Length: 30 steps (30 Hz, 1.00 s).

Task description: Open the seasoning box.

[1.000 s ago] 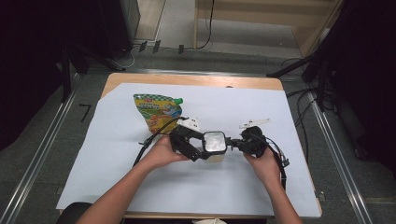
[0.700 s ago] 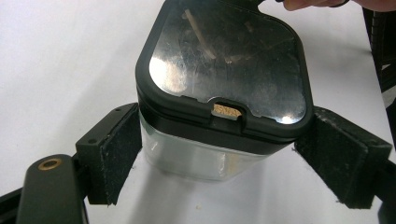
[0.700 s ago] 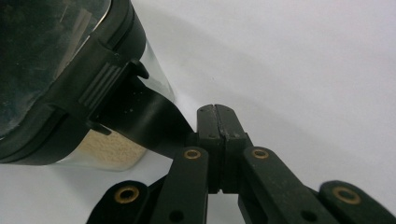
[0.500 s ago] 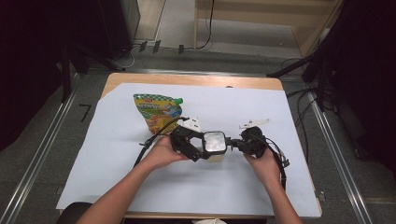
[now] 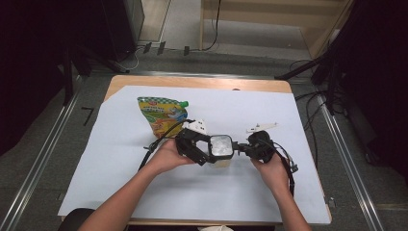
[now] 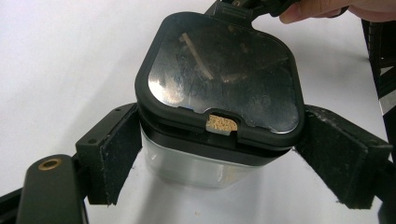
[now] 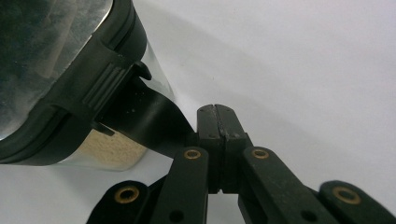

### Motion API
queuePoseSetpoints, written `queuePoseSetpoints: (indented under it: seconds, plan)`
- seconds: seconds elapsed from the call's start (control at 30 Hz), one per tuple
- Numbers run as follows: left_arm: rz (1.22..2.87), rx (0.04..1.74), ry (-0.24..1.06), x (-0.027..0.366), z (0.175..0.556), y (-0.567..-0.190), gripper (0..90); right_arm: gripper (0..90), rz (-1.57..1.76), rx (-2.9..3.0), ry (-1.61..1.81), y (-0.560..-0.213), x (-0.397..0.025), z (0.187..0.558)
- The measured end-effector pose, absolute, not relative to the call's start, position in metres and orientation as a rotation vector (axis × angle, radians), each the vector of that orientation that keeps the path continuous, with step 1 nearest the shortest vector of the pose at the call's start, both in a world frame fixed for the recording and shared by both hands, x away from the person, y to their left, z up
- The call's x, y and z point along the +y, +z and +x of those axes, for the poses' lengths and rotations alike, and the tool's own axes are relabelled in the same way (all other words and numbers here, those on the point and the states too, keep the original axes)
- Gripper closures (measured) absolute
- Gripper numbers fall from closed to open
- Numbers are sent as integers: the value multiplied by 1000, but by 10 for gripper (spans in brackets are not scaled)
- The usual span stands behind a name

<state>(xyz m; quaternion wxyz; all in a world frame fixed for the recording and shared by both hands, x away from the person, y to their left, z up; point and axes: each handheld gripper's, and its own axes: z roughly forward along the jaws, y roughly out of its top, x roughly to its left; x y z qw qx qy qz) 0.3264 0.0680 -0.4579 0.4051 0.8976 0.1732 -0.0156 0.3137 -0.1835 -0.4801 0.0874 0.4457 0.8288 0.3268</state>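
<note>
Snack pouch [image 5: 161,114] lies flat at the far left of the white sheet on the desk [image 5: 120,82], well apart from the work. Nothing about it differs from a second ago.

Left claw [image 6: 219,154]: its jaws stand on either side of the clear container [image 6: 205,163], just under the black lid [image 6: 219,79]; the left pad looks to be touching the wall, the right one sits just off it, so we read this as bracing, not a firm clamp. The hand has not shifted over the last second.

Container sits mid-desk between both hands [image 5: 221,147], upright, crumbly tan contents low inside.

Right claw [image 7: 218,116]: jaws pressed together on nothing, tips just beside the lid's ribbed latch tab [image 7: 100,77]. Position unchanged too.

We judge the pause means the latch is not yet lifted; the lid is still seated and opening remains to be done.
</note>
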Motion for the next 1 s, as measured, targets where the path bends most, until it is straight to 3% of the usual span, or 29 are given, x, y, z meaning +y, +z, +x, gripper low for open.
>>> queuePoseSetpoints:
  seconds: [0.8,0.83,0.87,0.9,1.0]
  plan:
    - [2228,413,-5,64,323,-446,159,900,1327,2468,978,-479,-182,313]
    - [2210,423,-11,65,323,-445,176,900,1325,2470,980,-479,-181,313]
    - [2184,451,12,67,323,-442,257,900,1319,2474,984,-479,-181,313]
    - [2165,454,-7,69,324,-441,401,900,1317,2483,996,-479,-180,312]
    - [2181,446,-7,71,325,-440,374,900,1276,2504,984,-480,-172,310]
